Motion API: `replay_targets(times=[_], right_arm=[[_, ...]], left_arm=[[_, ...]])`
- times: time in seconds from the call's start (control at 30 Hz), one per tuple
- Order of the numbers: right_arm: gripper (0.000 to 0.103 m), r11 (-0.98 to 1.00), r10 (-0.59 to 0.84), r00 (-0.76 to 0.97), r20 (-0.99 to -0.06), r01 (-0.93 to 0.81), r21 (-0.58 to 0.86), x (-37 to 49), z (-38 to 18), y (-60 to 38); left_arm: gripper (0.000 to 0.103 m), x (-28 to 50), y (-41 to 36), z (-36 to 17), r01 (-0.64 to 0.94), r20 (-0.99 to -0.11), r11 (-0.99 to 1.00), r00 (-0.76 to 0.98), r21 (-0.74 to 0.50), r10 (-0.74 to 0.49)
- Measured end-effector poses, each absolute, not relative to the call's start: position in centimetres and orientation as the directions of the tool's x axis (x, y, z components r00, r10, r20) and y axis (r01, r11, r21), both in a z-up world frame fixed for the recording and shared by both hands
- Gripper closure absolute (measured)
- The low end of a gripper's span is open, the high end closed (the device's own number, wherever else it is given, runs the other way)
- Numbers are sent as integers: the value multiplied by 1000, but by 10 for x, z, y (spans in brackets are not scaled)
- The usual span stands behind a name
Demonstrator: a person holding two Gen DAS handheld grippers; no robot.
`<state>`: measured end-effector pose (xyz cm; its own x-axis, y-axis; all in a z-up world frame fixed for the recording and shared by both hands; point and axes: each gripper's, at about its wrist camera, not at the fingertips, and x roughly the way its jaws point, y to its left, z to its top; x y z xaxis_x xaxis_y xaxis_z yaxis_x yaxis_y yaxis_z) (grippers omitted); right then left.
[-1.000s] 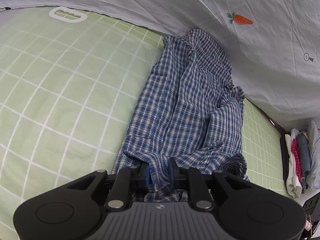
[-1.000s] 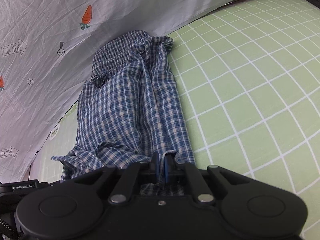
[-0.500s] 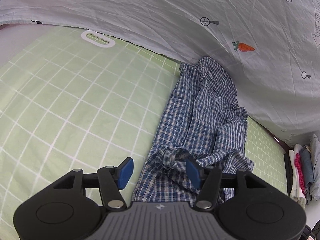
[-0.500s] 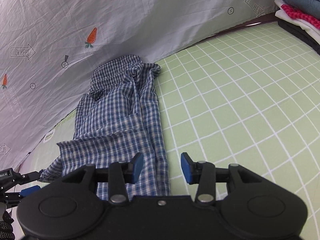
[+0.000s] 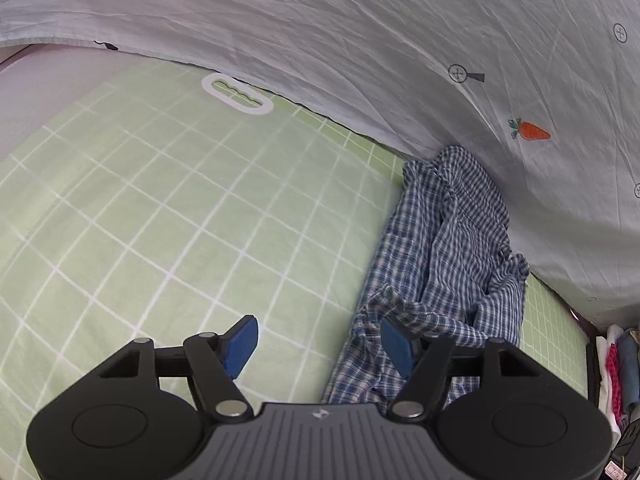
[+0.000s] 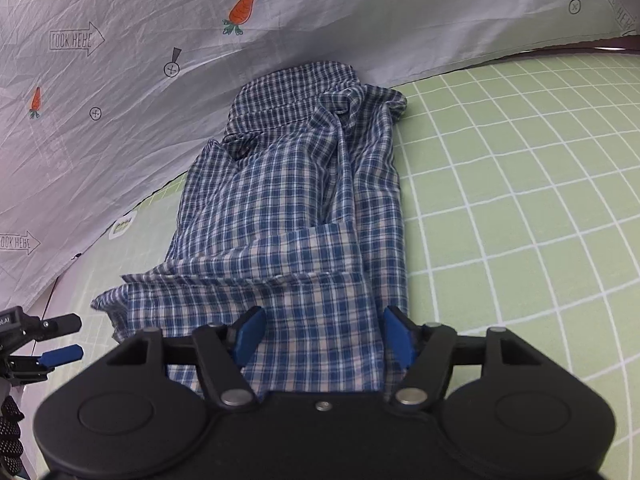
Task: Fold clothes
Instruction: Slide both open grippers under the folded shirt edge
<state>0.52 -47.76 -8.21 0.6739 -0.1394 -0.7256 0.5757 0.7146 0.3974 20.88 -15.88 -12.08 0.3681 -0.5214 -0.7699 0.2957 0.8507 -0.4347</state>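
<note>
A blue-and-white checked shirt lies folded into a long narrow strip on the green gridded mat, its collar end against the hanging sheet. Its lower part is turned up in a band across the body. My right gripper hovers open over that folded band, blue pads apart on either side and not pressing the cloth. In the left wrist view the shirt is to the right. My left gripper is open with jaws still opening; bare mat is between them, and the right pad overlaps the shirt's rumpled edge.
A pale grey sheet with carrot prints hangs behind the mat. A white handle-shaped cutout marks the mat's far edge. A stack of folded clothes stands at the far right. Green mat stretches left of the shirt.
Both grippers were shut on the shirt's lower edge; both have let go and opened. The left one has drawn off to the shirt's left side. The released edge now lies across the shirt.
</note>
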Motion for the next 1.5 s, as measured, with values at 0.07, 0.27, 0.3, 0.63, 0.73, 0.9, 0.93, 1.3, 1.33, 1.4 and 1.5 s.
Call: replay_targets(times=[0.07, 0.27, 0.3, 0.63, 0.73, 0.9, 0.93, 1.3, 1.33, 1.4, 1.5], right_arm=[[82, 709, -149, 684, -714, 577, 405, 6, -82, -478], [102, 699, -289, 743, -604, 595, 398, -23, -49, -474], [102, 684, -314, 742, -592, 609, 401, -29, -45, -476], [64, 603, -386, 614, -688, 733, 315, -34, -57, -481], [66, 640, -351, 651, -673, 691, 335, -28, -52, -467], [85, 671, -170, 763, -624, 554, 493, -7, -49, -442], [85, 651, -107, 789, -605, 515, 557, -3, -51, -438], [75, 377, 172, 795, -582, 493, 784, 31, -90, -431], [75, 373, 180, 792, -583, 494, 786, 35, -92, -432], [73, 379, 196, 780, -594, 498, 780, 43, -95, -435], [73, 386, 249, 749, -614, 505, 772, 63, -104, -439]], left_arm=[[34, 211, -156, -120, 298, -773, 854, 371, -426, -515], [33, 205, -158, -129, 311, -779, 845, 340, -436, -527], [33, 202, -161, -131, 325, -779, 840, 331, -435, -532], [29, 180, -190, -139, 428, -784, 793, 254, -435, -567], [29, 176, -197, -144, 439, -797, 795, 241, -419, -554], [36, 175, -203, -147, 444, -791, 784, 228, -434, -567], [39, 175, -204, -146, 452, -786, 777, 226, -439, -575], [58, 177, -206, -152, 450, -784, 760, 184, -469, -593], [58, 177, -206, -153, 446, -784, 760, 181, -472, -593], [59, 178, -205, -156, 439, -785, 761, 177, -477, -594], [60, 179, -203, -158, 431, -787, 764, 173, -480, -592]])
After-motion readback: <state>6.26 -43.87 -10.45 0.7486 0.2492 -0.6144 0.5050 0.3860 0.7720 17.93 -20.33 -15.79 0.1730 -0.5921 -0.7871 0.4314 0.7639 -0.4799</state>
